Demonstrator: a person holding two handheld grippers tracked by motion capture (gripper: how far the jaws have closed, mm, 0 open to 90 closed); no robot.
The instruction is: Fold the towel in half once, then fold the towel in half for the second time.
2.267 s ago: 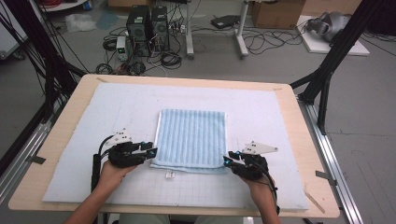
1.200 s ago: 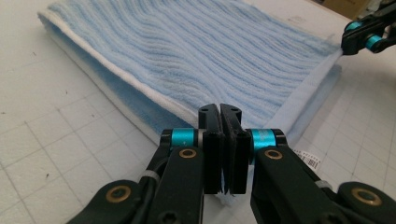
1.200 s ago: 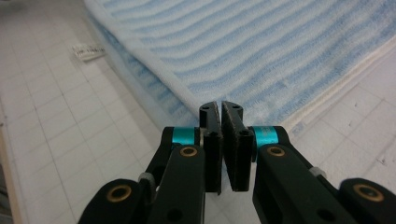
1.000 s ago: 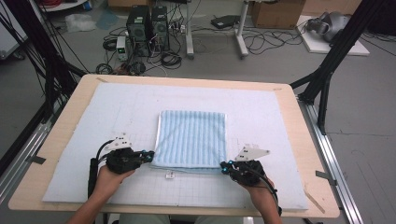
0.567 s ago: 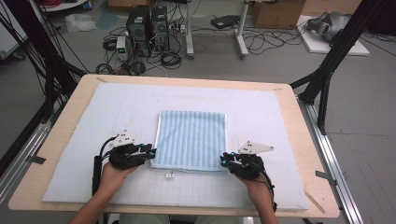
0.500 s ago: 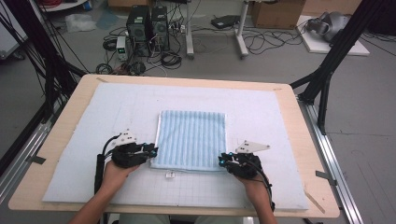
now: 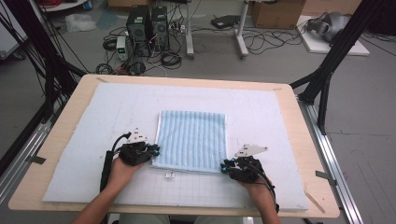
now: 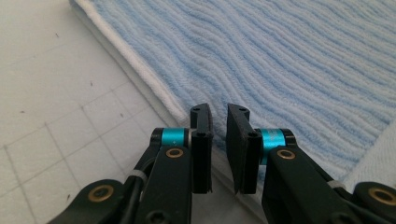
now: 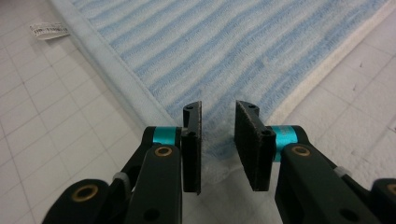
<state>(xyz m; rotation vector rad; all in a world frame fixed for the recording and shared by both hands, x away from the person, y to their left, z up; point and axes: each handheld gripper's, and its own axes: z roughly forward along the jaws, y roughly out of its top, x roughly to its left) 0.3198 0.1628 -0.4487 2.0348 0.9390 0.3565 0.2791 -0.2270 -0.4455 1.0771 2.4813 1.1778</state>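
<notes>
A folded towel point(image 7: 192, 137) with blue and white stripes lies flat in the middle of the pale mat point(image 7: 116, 107). My left gripper point(image 7: 154, 151) is at the towel's near-left corner. Its jaws point(image 8: 218, 109) have just been closing to a narrow gap over the white hem point(image 8: 154, 88), and the pads press on nothing. My right gripper point(image 7: 224, 166) is at the near-right corner. Its jaws point(image 9: 218, 106) have just been opening and stand apart over the corner of the towel point(image 9: 224, 56), with nothing pinched.
A small white label point(image 7: 170, 175) sticks out from the towel's near edge, also visible as the label point(image 9: 49, 30) in the right gripper view. The mat covers most of the wooden table point(image 7: 79, 88). Black frame posts stand at both sides, with computers and cables on the floor beyond.
My left gripper has slid right, up to the towel's near-left corner. The right gripper has stayed at the near-right corner. The towel has not moved.
</notes>
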